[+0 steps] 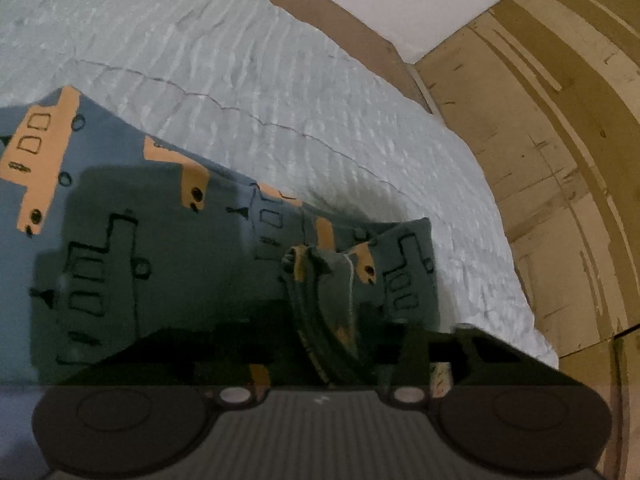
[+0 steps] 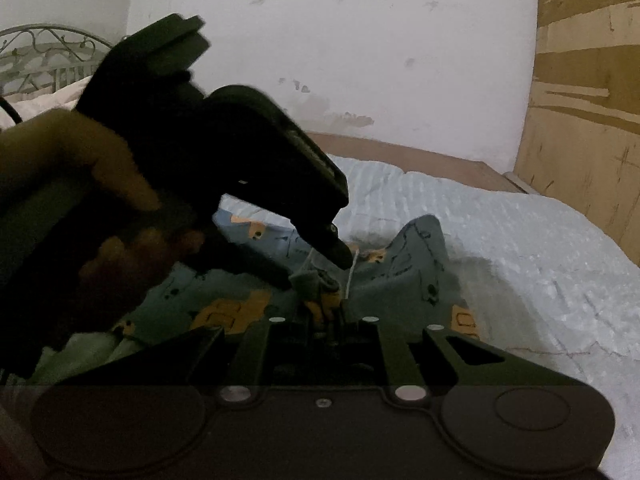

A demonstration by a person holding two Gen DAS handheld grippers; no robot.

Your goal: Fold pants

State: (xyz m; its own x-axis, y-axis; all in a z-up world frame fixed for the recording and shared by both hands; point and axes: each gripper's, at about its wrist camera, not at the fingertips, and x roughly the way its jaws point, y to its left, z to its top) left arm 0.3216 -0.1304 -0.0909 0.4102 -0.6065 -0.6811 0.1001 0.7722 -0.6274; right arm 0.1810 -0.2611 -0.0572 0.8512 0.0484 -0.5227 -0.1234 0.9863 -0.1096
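Note:
The pants [image 1: 168,240] are grey-blue with orange patches and black outline prints, lying on a pale blue textured bed cover [image 1: 280,80]. My left gripper [image 1: 332,344] is shut on a bunched waistband edge with a white drawstring. In the right wrist view the pants [image 2: 416,248] rise in a peak just ahead. My right gripper [image 2: 326,320] is shut on a bunched edge of the pants. The left gripper [image 2: 320,268], held by a hand, comes in from the left, its fingertips on the same bunch right in front of my right gripper.
A brown bed frame edge [image 1: 360,28] runs behind the cover. A scuffed wooden board [image 1: 560,160] stands on the right, with a white stained wall [image 2: 360,60] behind. A metal headboard and pillow [image 2: 48,64] are at far left.

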